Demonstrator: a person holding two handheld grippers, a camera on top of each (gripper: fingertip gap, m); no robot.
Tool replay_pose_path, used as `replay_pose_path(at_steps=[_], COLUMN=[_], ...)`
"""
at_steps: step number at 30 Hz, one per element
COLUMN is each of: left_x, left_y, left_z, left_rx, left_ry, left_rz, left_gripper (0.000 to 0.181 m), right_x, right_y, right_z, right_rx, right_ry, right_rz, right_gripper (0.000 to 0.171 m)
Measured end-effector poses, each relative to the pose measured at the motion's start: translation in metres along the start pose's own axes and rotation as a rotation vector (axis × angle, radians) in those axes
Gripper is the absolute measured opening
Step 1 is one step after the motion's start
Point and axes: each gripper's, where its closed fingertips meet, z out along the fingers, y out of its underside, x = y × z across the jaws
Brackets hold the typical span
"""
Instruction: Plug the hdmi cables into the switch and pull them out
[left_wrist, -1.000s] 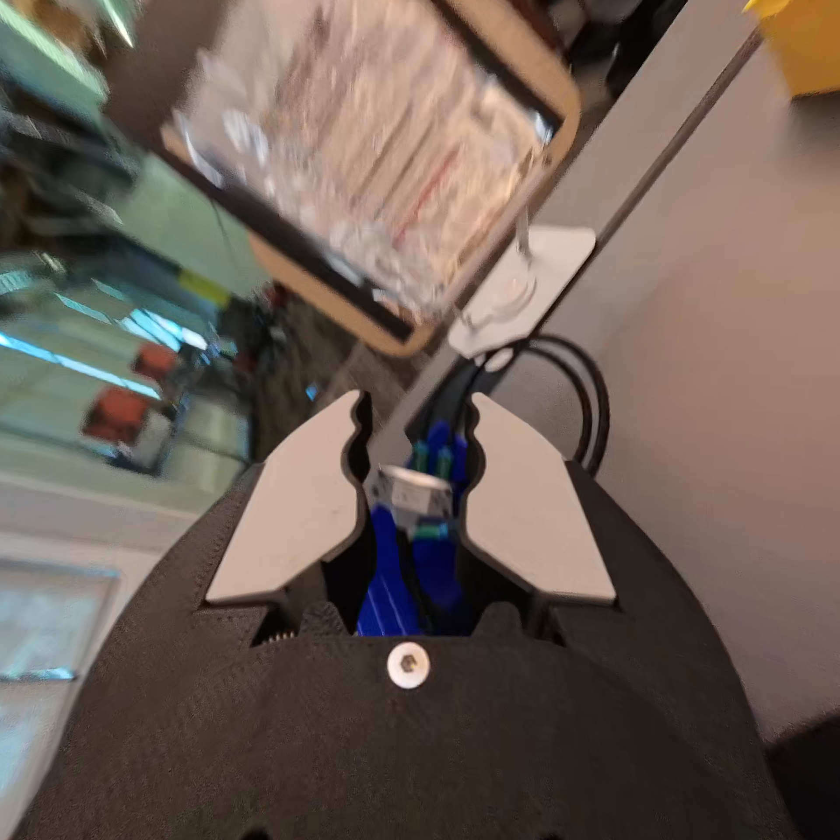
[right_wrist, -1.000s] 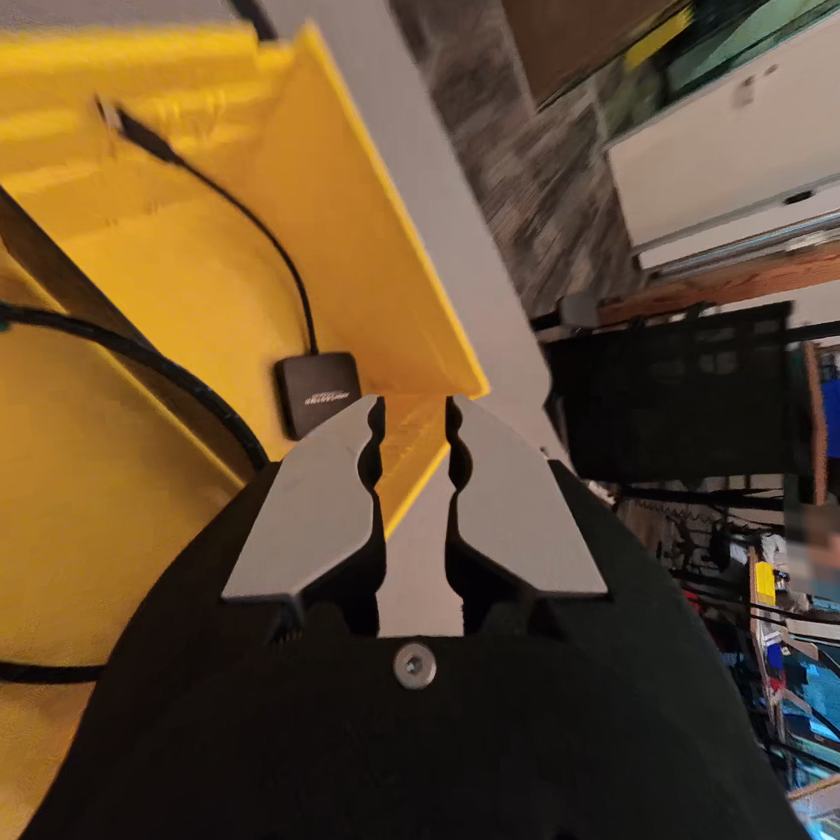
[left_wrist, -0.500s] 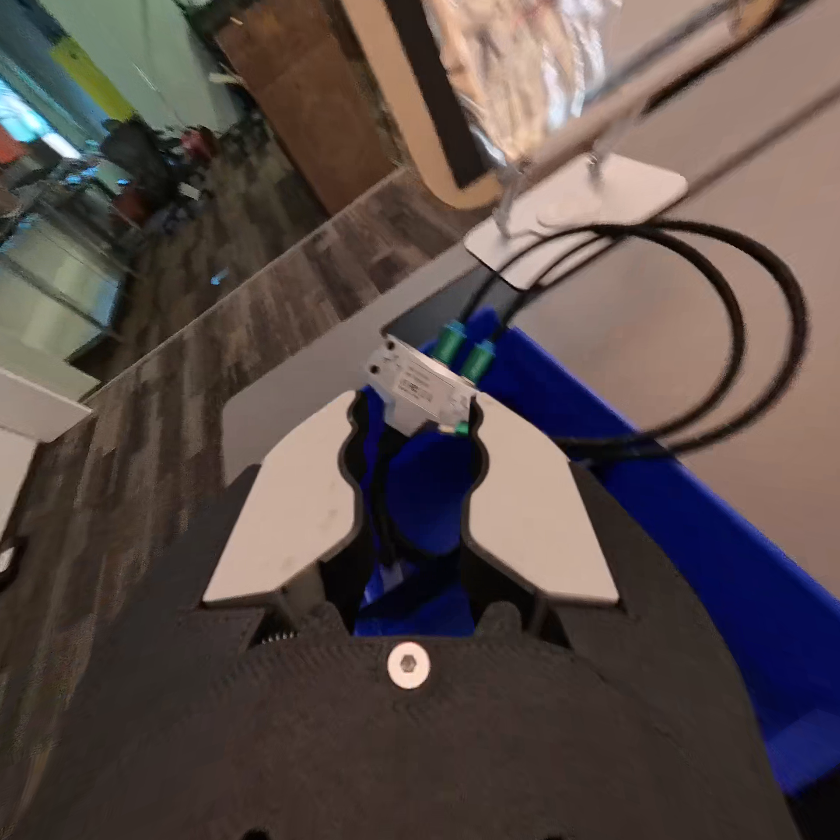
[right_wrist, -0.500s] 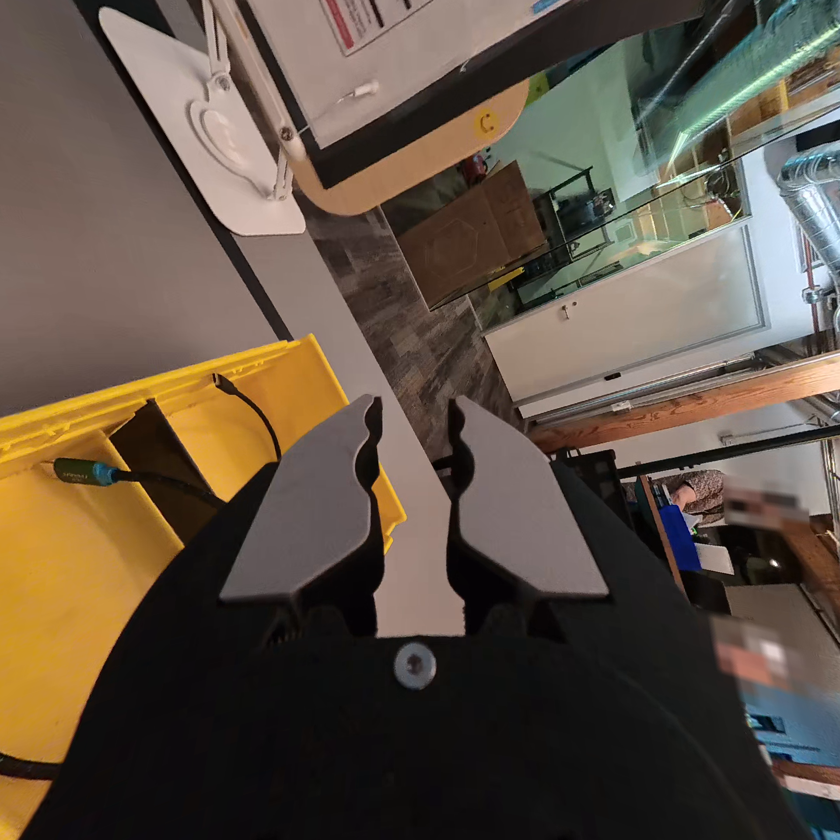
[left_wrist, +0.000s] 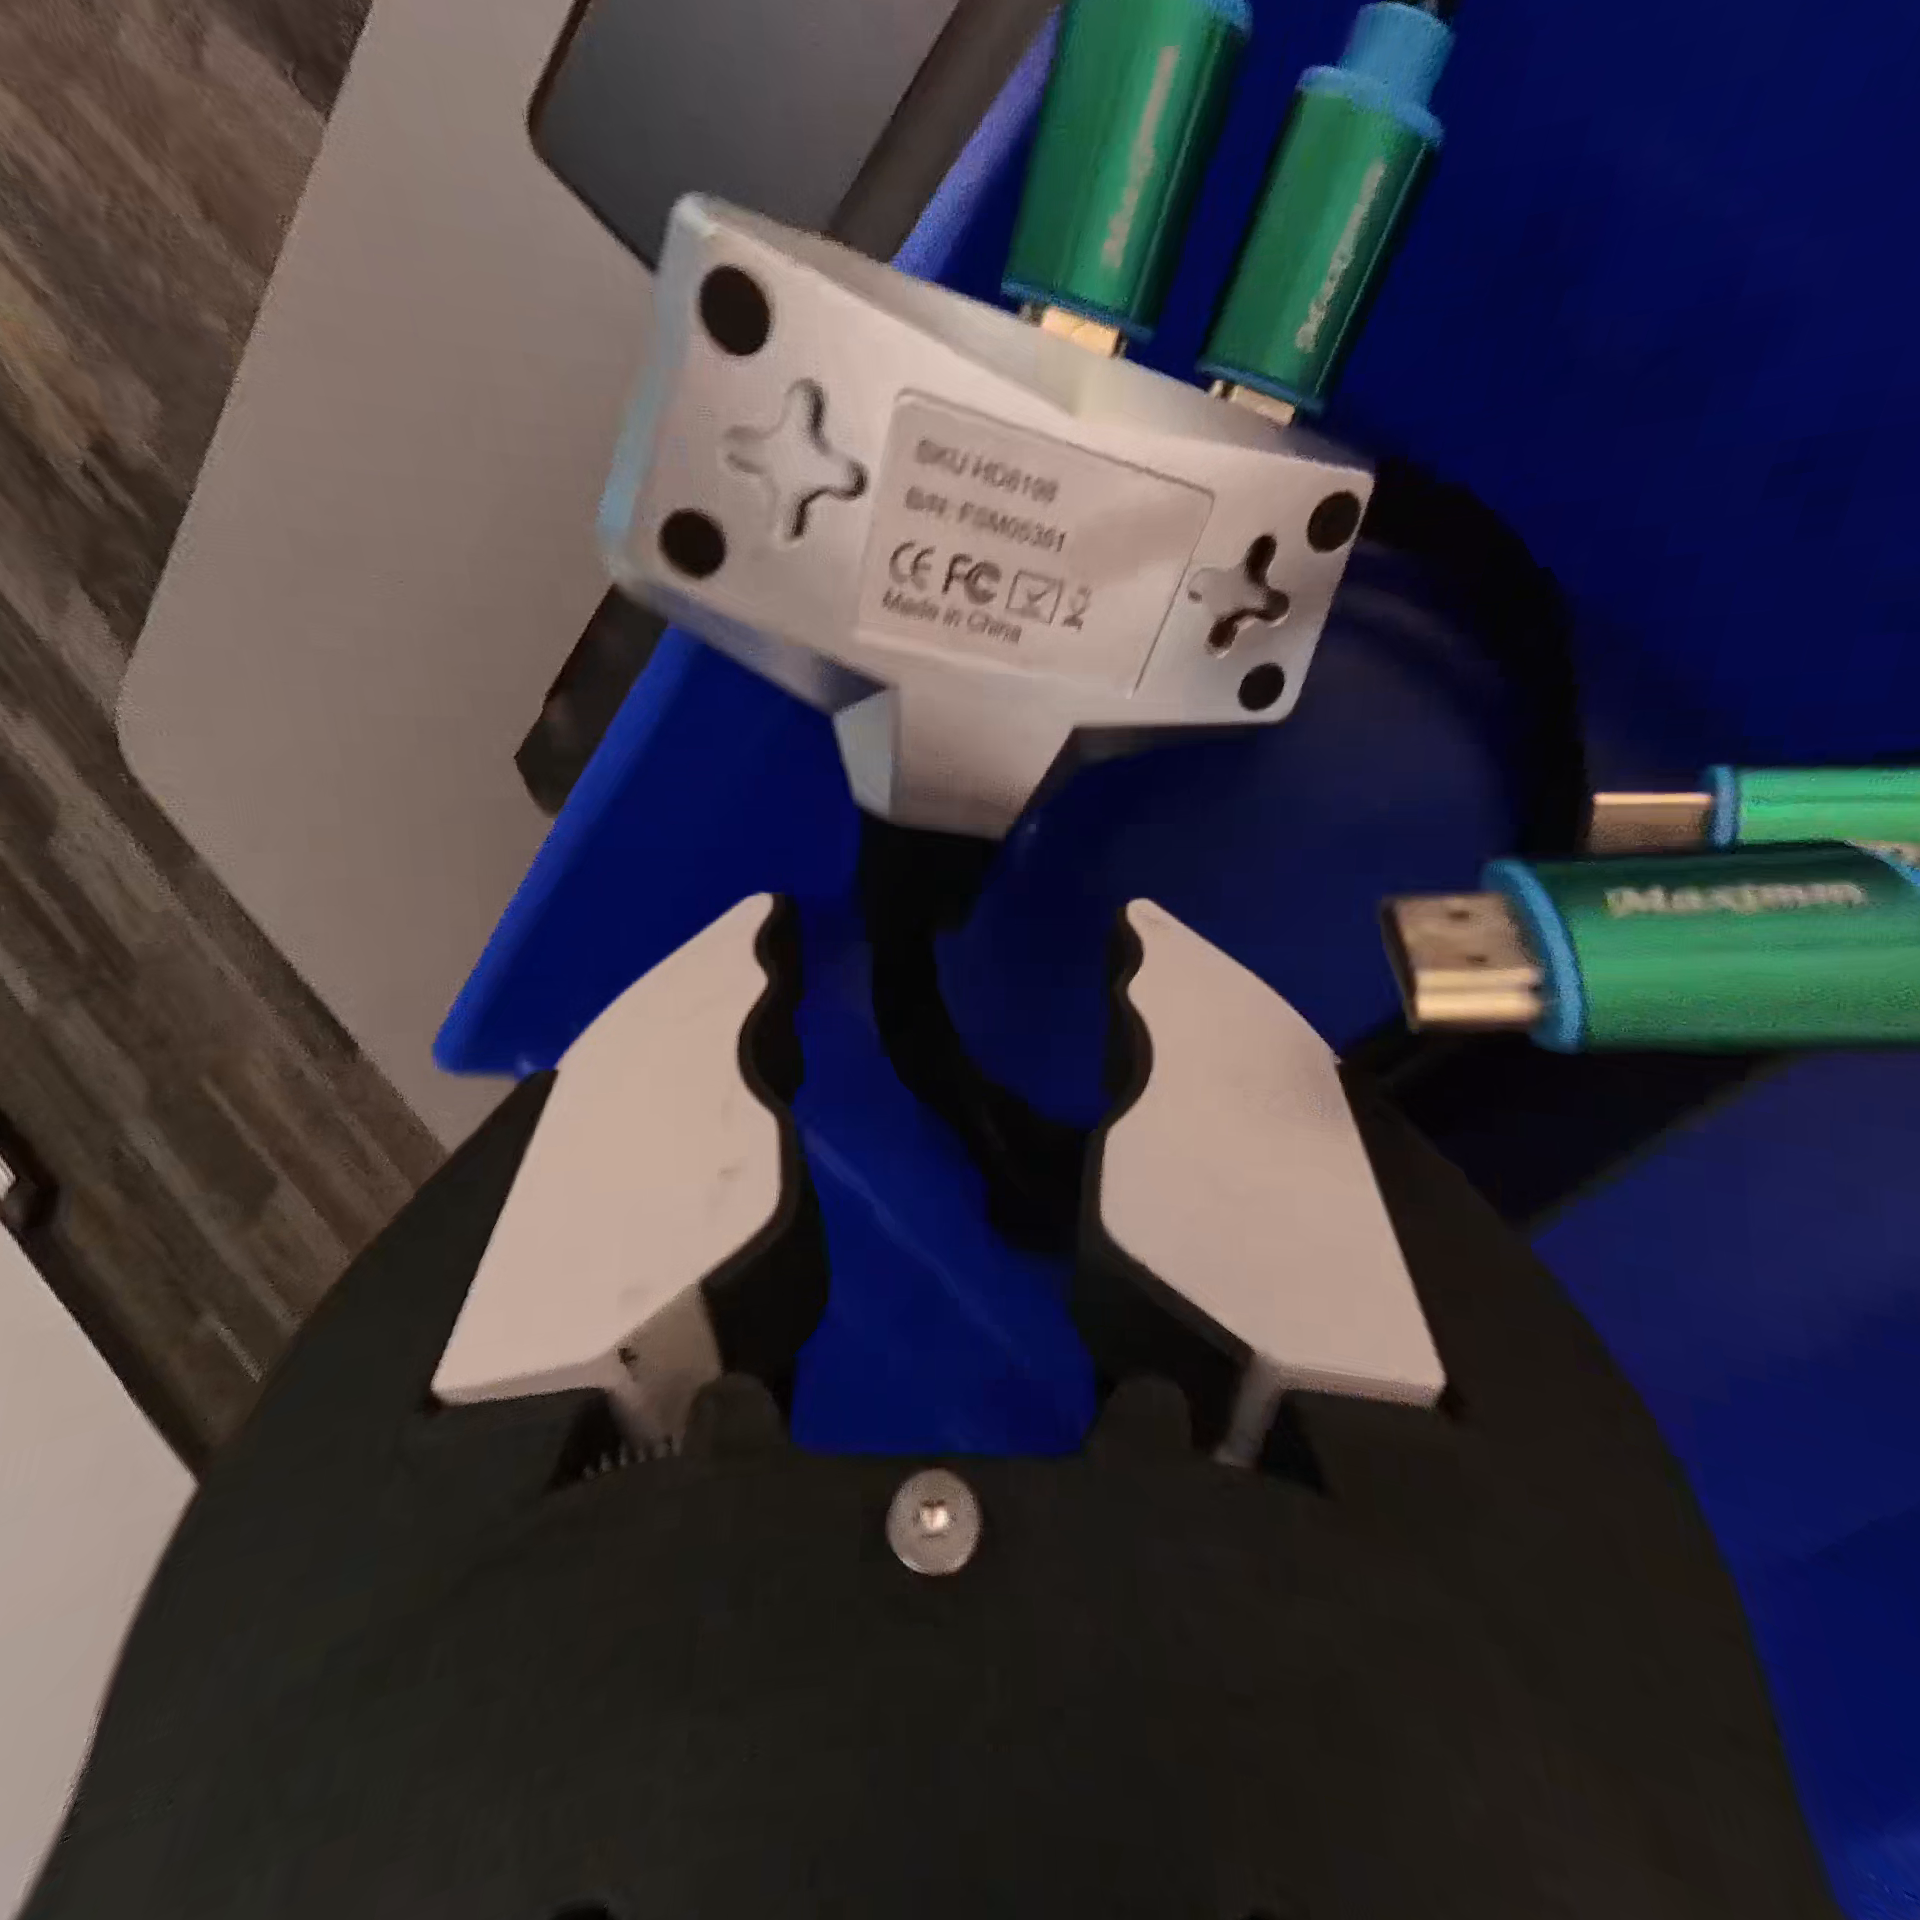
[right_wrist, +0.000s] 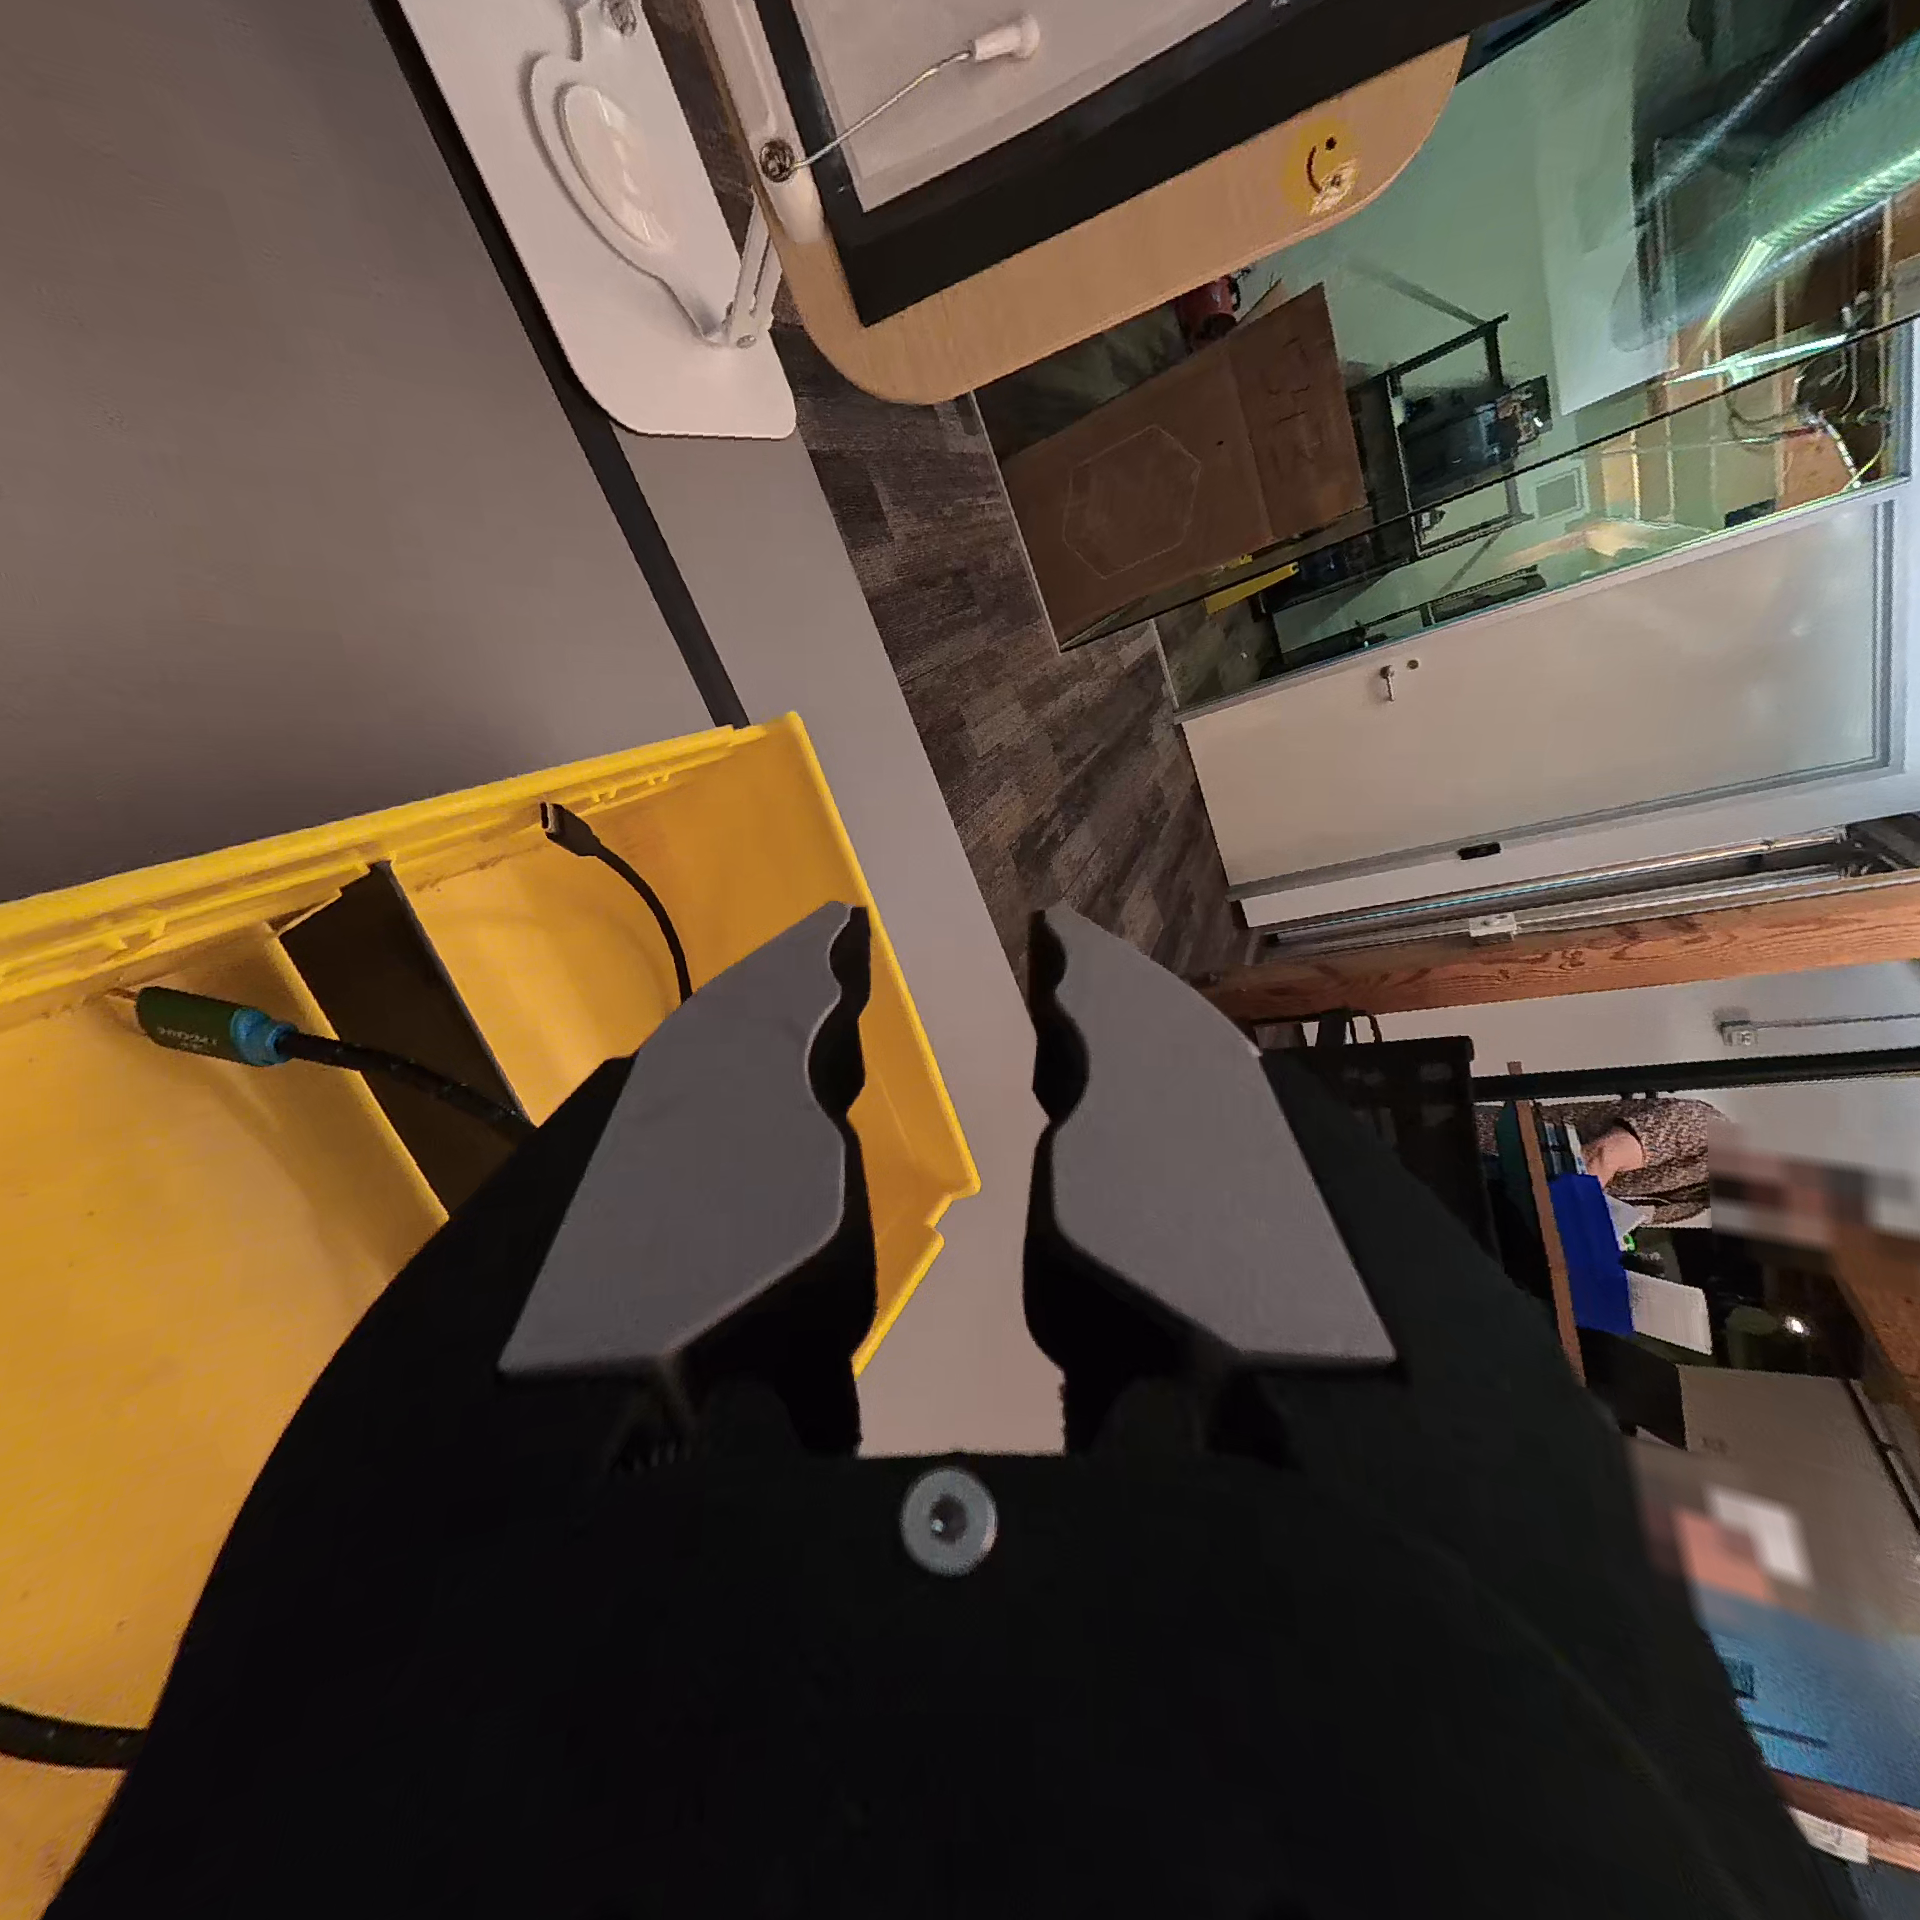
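In the left wrist view a silver HDMI switch (left_wrist: 977, 520) lies underside up over the blue bin (left_wrist: 1662, 364). Two green HDMI plugs (left_wrist: 1112, 177) sit in its far side. A black cable (left_wrist: 935, 1049) runs from its near tab down between my fingers. Two loose green HDMI plugs (left_wrist: 1704, 966) lie to the right in the bin. My left gripper (left_wrist: 951, 920) is open and empty, with its tips just short of the switch. My right gripper (right_wrist: 948, 920) is open and empty, above the right rim of a yellow bin (right_wrist: 727, 790). That bin holds another green plug (right_wrist: 197, 1029).
The yellow bin has a dark divider (right_wrist: 395, 997) and a thin black cable with a small plug (right_wrist: 623, 883). A white stand base (right_wrist: 644, 208) and a framed board (right_wrist: 1091, 187) stand at the grey table's far edge. The carpeted floor (left_wrist: 125, 935) lies beyond the table's edge.
My left gripper has opened wider and moved down close over the blue bin; the switch, earlier between its fingertips, now lies free ahead of them. My right gripper swung away from the yellow bin's inside, then held still.
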Motion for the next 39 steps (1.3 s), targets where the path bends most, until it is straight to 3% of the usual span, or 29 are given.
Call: replay_pose_path(at_steps=[3, 7, 13, 21, 26, 29, 31, 35, 39], left_x=[-0.001, -0.005, -0.012, -0.032, -0.025, -0.013, 0.001, 0.042, 0.089], left_y=[-0.006, -0.007, -0.008, -0.047, -0.073, -0.095, -0.114, -0.162, -0.212], left_z=[0.018, 0.031, 0.017, -0.085, -0.153, -0.192, -0.215, -0.248, -0.265], left_rx=[0.003, -0.068, -0.094, 0.083, 0.152, 0.210, 0.280, 0.459, 0.623], left_ry=[-0.009, -0.047, -0.154, -0.725, -0.873, -0.949, -0.957, -0.891, -0.830], left_rz=[0.045, 0.091, 0.100, 0.246, 0.273, 0.274, 0.260, 0.216, 0.202], left_gripper=[0.052, 0.033, 0.029, 0.021, 0.021, 0.021, 0.021, 0.021, 0.021], right_x=[-0.003, -0.005, -0.002, 0.002, -0.001, -0.003, -0.010, -0.044, -0.064], right_y=[0.004, 0.014, 0.018, 0.004, -0.021, -0.061, -0.107, -0.216, -0.285], right_z=[0.003, 0.007, 0.005, -0.001, -0.004, -0.011, -0.025, -0.088, -0.158], right_rx=[-0.003, -0.040, -0.031, 0.017, 0.069, 0.186, 0.349, 0.785, 1.108], right_ry=[-0.013, -0.025, -0.018, 0.006, 0.011, 0.016, -0.012, -0.241, -0.527], right_rz=[0.006, -0.008, 0.015, 0.007, -0.034, -0.021, 0.017, 0.173, 0.493], right_gripper=[0.030, 0.029, 0.029, 0.028, 0.027, 0.027, 0.027, 0.028, 0.035])
